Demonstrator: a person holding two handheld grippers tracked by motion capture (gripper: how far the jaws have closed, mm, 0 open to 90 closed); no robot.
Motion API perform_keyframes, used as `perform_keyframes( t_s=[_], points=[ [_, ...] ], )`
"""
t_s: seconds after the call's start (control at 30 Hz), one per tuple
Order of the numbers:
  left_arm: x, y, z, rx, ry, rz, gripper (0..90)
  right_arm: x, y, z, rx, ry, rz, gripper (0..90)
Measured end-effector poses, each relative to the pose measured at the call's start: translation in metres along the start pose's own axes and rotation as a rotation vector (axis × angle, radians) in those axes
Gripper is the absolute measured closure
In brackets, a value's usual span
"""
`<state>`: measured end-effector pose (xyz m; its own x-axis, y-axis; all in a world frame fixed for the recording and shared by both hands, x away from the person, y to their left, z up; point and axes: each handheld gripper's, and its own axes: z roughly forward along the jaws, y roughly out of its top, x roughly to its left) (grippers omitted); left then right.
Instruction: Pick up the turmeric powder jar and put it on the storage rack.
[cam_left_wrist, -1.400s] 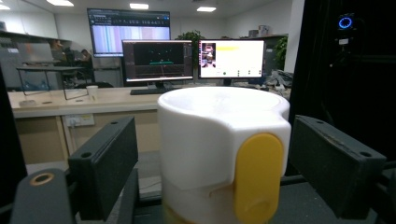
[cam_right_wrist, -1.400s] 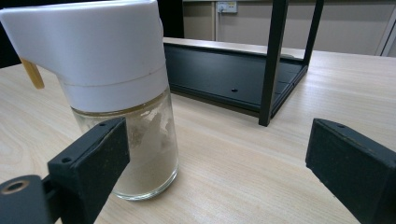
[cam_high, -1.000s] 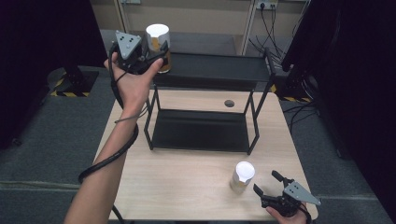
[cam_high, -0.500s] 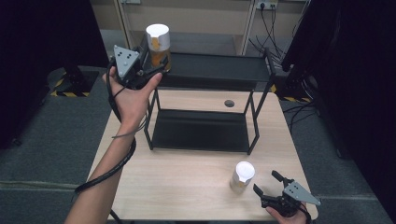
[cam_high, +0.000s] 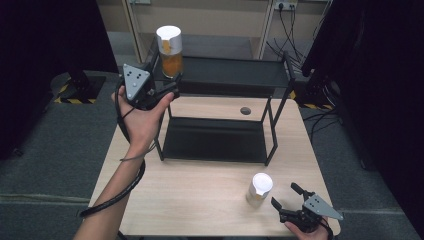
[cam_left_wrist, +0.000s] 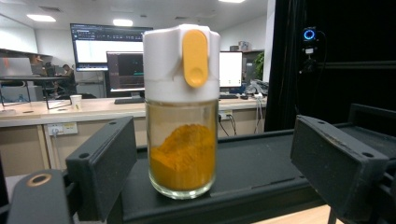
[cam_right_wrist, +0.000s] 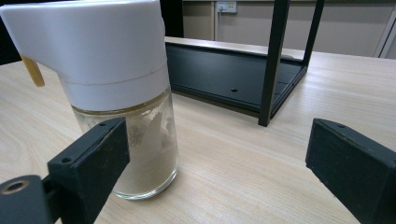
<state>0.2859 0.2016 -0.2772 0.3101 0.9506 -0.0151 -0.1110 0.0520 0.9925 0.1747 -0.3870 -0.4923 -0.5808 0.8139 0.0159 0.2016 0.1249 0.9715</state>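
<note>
Jar (cam_left_wrist: 182, 112) of orange powder stands upright on shelf (cam_high: 225, 72), both grippers' fingers wide apart, empty.

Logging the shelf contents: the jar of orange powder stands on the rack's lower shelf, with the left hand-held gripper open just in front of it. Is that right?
One thing is wrong: the jar of orange powder stands on the rack's top shelf, not the lower one, as the high view shows. The rest holds: the left hand-held gripper is open just in front of it.
</note>
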Motion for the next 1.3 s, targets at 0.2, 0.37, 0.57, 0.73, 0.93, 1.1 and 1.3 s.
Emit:
perform_keyframes(
  t_s=[0.2,0.37,0.57,0.73,0.93,1.1,1.3],
  points=[
    [-0.002,-0.008,-0.005,0.004,-0.014,0.0,14.1,0.0,0.0,0.0,-0.001,-0.001,-0.001,6.6],
    [-0.003,-0.015,-0.009,0.009,-0.021,-0.003,14.1,0.0,0.0,0.0,-0.001,-0.002,-0.002,6.7],
    [-0.003,-0.026,-0.014,0.018,-0.03,-0.004,14.1,0.001,0.0,0.0,-0.001,-0.002,-0.003,6.6],
    [-0.003,-0.035,-0.018,0.022,-0.03,-0.009,14.1,0.001,0.0,0.0,-0.001,-0.002,-0.003,6.7],
    [-0.003,-0.044,-0.022,0.03,-0.032,-0.008,14.1,0.001,0.0,0.0,-0.001,-0.003,-0.002,6.7],
    [-0.002,-0.052,-0.026,0.042,-0.035,-0.005,14.1,0.001,0.0,0.0,-0.002,-0.003,-0.001,6.7],
    [-0.002,-0.061,-0.031,0.051,-0.041,-0.01,14.1,0.001,0.0,0.0,-0.002,-0.003,-0.003,6.7]
  ],
)
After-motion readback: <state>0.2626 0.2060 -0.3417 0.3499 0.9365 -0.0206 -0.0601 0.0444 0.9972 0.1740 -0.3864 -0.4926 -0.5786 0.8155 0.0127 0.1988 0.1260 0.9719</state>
